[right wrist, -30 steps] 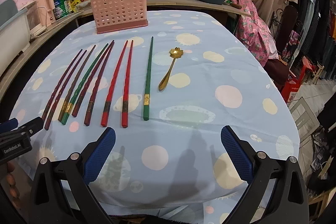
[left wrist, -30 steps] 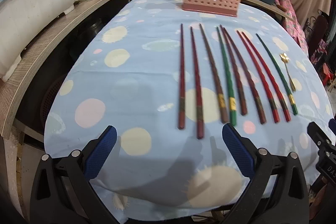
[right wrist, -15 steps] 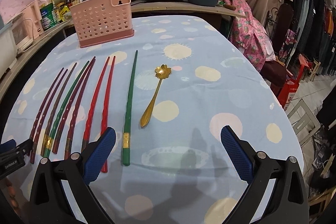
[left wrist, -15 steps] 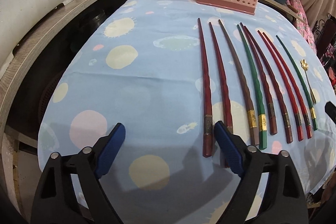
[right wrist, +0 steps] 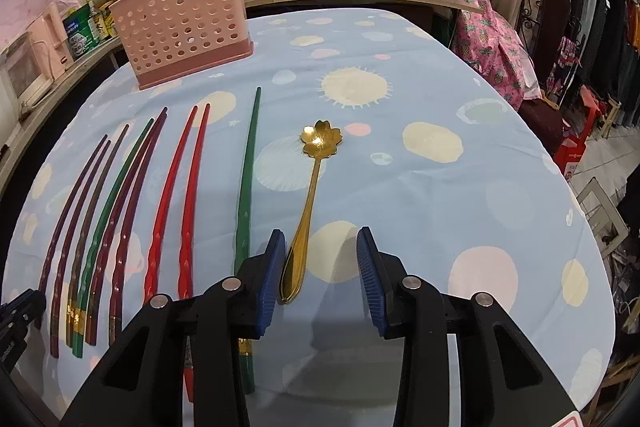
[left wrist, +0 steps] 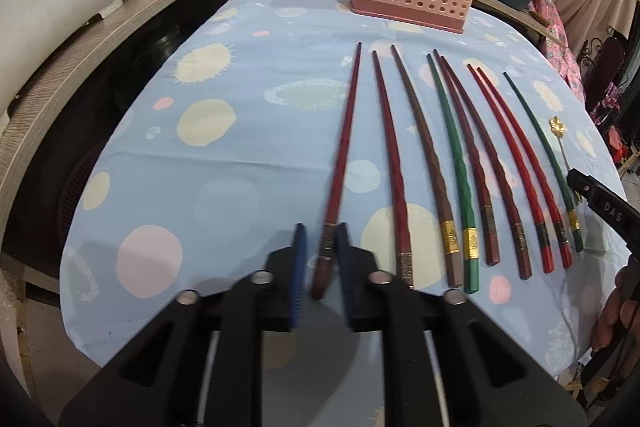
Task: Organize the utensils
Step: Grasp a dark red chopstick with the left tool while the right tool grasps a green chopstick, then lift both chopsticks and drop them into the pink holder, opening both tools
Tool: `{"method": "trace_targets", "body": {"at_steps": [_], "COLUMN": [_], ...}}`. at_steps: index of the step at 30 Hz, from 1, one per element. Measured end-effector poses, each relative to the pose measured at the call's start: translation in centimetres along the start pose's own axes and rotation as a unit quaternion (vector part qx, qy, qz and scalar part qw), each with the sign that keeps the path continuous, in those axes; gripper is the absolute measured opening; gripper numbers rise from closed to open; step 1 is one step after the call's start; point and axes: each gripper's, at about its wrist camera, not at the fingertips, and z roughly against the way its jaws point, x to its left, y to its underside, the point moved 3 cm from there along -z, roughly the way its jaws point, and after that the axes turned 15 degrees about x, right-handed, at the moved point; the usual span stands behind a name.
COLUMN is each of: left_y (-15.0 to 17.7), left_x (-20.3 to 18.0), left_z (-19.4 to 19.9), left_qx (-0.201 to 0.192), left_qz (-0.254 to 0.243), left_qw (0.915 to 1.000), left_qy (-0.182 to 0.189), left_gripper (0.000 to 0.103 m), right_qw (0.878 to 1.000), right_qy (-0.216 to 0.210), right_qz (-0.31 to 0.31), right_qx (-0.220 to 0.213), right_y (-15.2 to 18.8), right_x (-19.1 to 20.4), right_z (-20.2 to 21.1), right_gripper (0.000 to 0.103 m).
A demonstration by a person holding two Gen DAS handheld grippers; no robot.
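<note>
At lower centre of both views, your left gripper (left wrist: 318, 267) has just been closing around the leftmost chopstick (left wrist: 340, 163), right gripper (right wrist: 320, 267) narrowing, ungripped, beside the gold spoon (right wrist: 308, 211); pickups start, pink holder (right wrist: 182, 27) waits upper left.

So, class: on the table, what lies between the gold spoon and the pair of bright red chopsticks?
One green chopstick lies between the spoon and the red pair, parallel to both. The right wrist view shows it best.
</note>
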Motion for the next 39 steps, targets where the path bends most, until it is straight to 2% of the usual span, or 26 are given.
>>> {"method": "trace_targets", "body": {"at_steps": [3,7,15,22,32,33,34,39], "left_y": [0.0,0.1,0.5,-0.4,-4.1,-4.6,-5.1,-7.7], "left_x": [-0.1,-0.2,0.1,0.7,1.7,1.7,1.8,2.0], "left_z": [0.0,0.1,0.8,3.6,8.6,9.1,9.6,11.7], "left_qx": [0.003,0.006,0.004,-0.024,-0.087,-0.093,-0.099,-0.131], "left_qz": [-0.001,-0.003,0.003,0.005,0.017,0.018,0.02,0.022], "left_qw": [0.9999,0.9998,0.9997,0.9994,0.9956,0.995,0.9943,0.9907], "left_qy": [0.011,0.019,0.023,0.026,0.03,0.033,0.034,0.03], "left_gripper": [0.009,0.007,0.007,0.007,0.007,0.007,0.007,0.007], "right_qw": [1.0,1.0,1.0,0.999,0.997,0.996,0.996,0.995], "right_qy": [0.003,0.002,-0.004,-0.016,-0.043,-0.043,-0.043,-0.04], "right_qz": [0.01,0.016,0.006,-0.002,-0.029,-0.03,-0.03,-0.032], "right_qx": [-0.001,-0.001,-0.008,-0.035,-0.063,-0.067,-0.071,-0.082], "right_y": [0.2,0.6,1.2,0.5,-2.1,-2.4,-2.8,-4.3], "right_x": [0.2,0.2,-1.1,-2.1,-4.0,-4.1,-4.3,-4.9], "right_z": [0.1,0.3,2.1,5.2,7.9,8.1,8.4,8.8], "right_gripper": [0.02,0.01,0.01,0.01,0.009,0.008,0.003,0.002]}}
